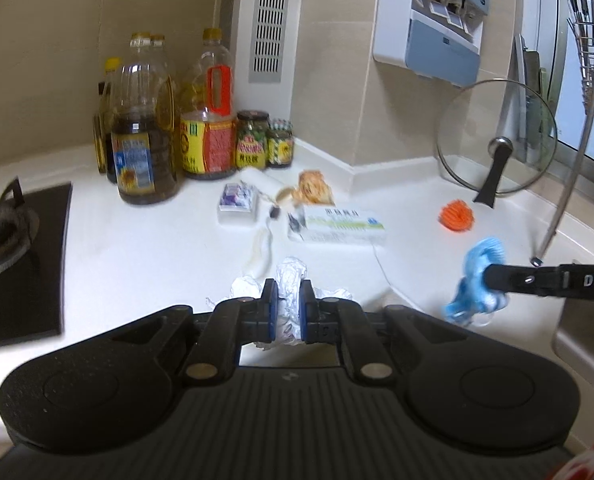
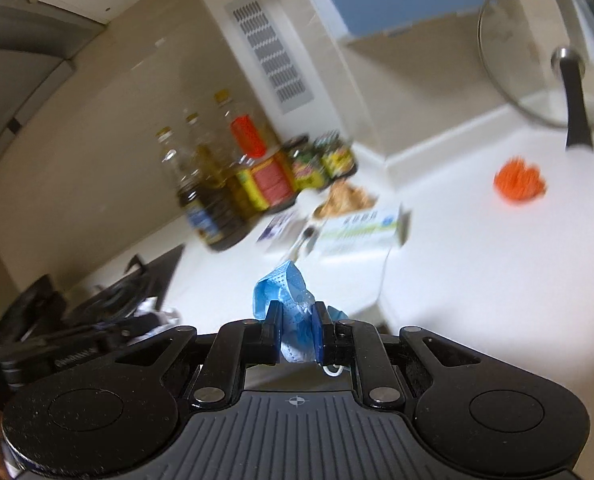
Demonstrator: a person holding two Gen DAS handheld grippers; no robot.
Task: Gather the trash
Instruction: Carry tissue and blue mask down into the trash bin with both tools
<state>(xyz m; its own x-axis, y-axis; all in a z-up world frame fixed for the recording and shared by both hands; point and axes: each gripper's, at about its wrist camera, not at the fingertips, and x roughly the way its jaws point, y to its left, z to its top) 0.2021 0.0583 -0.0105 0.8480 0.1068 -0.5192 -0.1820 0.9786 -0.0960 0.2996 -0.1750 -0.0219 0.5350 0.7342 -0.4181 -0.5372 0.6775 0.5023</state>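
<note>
Left wrist view shows a white counter (image 1: 137, 264) with a stove (image 1: 13, 240) at its left edge and oil bottles (image 1: 145, 120) and jars (image 1: 253, 140) at the back wall; a glass lid (image 1: 497, 136) leans by the wall on the right. Several pieces of trash lie on the counter in front of the jars: a flat box (image 1: 337, 224), a small packet (image 1: 237, 200), a crumpled brown wrapper (image 1: 315, 188), a white paper strip (image 1: 261, 248); an orange ball (image 1: 456, 216) lies apart, near the lid; whether it is trash one cannot tell. The left gripper (image 1: 288, 304) is closed on a white crumpled wad (image 1: 291, 280), which is held above the counter. The right gripper (image 2: 295, 334) is closed on a blue mask (image 2: 285, 292), also lifted from the counter; it is seen from the side in the left view too. So two pieces are picked, one in each claw, but no bin is visible and they are not yet thrown away; the box, packet, wrapper and strip are left to collect, so the task looks less than half done.
</note>
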